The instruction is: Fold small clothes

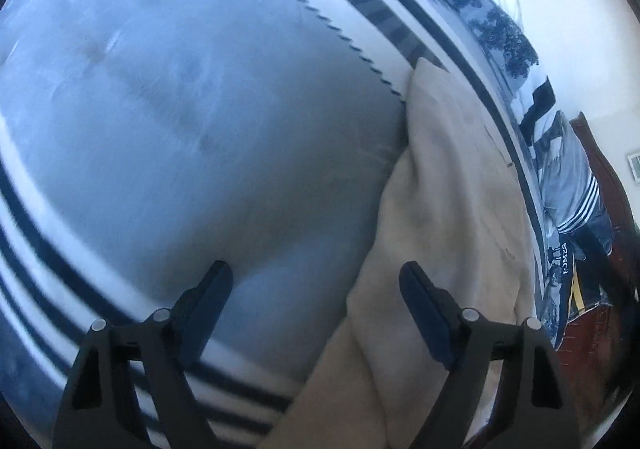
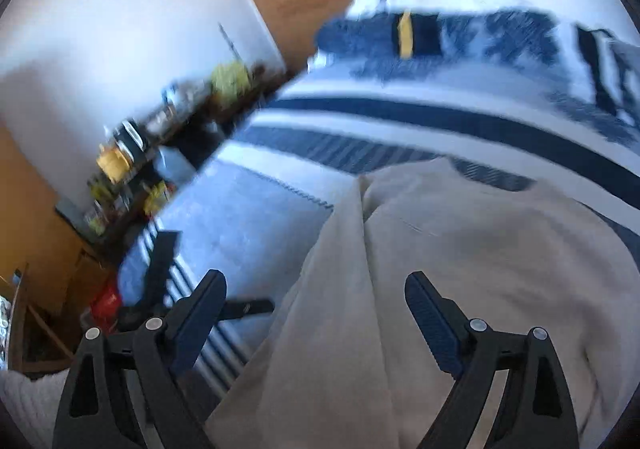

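Beige garment (image 1: 452, 209) lies half-folded on striped blue bedcover (image 1: 180, 109). Left gripper (image 1: 316, 289) and right gripper (image 2: 316, 297) held spread, nothing gripped. Next fold best started at 2 matching corners, edges aligned.

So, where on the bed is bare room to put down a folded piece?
The plain blue-grey patch is bare, bordered by dark stripes and the beige garment. Crowded: the bed's far edge, with piled clothes.
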`<state>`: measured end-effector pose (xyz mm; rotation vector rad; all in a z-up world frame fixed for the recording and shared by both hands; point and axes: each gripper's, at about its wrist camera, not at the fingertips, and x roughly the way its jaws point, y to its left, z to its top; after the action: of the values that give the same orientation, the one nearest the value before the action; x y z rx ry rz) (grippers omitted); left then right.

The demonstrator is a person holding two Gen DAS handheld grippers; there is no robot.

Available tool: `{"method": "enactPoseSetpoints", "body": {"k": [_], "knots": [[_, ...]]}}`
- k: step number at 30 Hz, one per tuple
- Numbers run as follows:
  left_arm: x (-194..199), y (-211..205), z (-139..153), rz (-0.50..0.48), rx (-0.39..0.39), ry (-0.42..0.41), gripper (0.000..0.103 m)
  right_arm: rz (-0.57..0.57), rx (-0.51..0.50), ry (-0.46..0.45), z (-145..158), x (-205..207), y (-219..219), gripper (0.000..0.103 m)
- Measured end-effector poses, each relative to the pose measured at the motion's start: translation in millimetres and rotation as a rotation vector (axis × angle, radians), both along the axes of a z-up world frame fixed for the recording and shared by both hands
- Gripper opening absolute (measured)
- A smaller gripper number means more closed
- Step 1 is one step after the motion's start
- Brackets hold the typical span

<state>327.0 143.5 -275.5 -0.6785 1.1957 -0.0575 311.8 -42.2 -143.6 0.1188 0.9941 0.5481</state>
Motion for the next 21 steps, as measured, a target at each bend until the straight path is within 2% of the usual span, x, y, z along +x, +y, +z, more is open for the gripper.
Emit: {"method": "enactPoseSetpoints", "body": {"k": [1,2,3,5,7,9,10,12,13,14,15,17,21], "knots": [[4,-3,0,-0.013,0.006,-0.013,0.085,-0.004,-0.015,0.050,-18,30,11,0.084],[6,-6,1,-0.023,0.011,-0.028,0.085,-0.003,-0.019,0.080,-28,44,17,0.072],[7,-5,2,-0.020,0.006,-0.038,0.085,0.000,-0.014,0.122,-42,61,24,0.067],[6,-8,1,-0.031,-0.006,-0.055,0.082,0.000,0.023,0.208,-69,99,35,0.064],[5,-11,1,-0.048,-0.002,-0.048,0.069,-0.015,0.020,0.233,-84,122,47,0.060],[6,-11,0,-0.069,-0.051,-0.040,0.047,-0.004,0.026,0.251,-95,137,54,0.059],[7,-11,-4,-0.083,-0.085,-0.026,0.041,-0.004,0.013,0.267,-104,145,60,0.055],[8,-8,-12,-0.085,-0.154,0.002,0.026,0.007,-0.001,0.308,-111,144,66,0.032],[9,-6,-16,-0.074,-0.192,0.000,0.021,-0.004,-0.023,0.321,-115,145,67,0.027],[9,-3,-20,-0.061,-0.219,0.009,0.008,-0.006,-0.033,0.326,-115,146,66,0.012],[7,-2,-23,-0.048,-0.238,0.020,0.007,-0.012,-0.026,0.316,-109,144,62,0.009],[3,5,-20,-0.016,-0.285,0.007,0.005,-0.046,0.002,0.266,-91,141,51,0.007],[-7,17,13,0.008,-0.286,-0.101,0.004,-0.089,0.051,0.184,-58,133,32,0.006]]}}
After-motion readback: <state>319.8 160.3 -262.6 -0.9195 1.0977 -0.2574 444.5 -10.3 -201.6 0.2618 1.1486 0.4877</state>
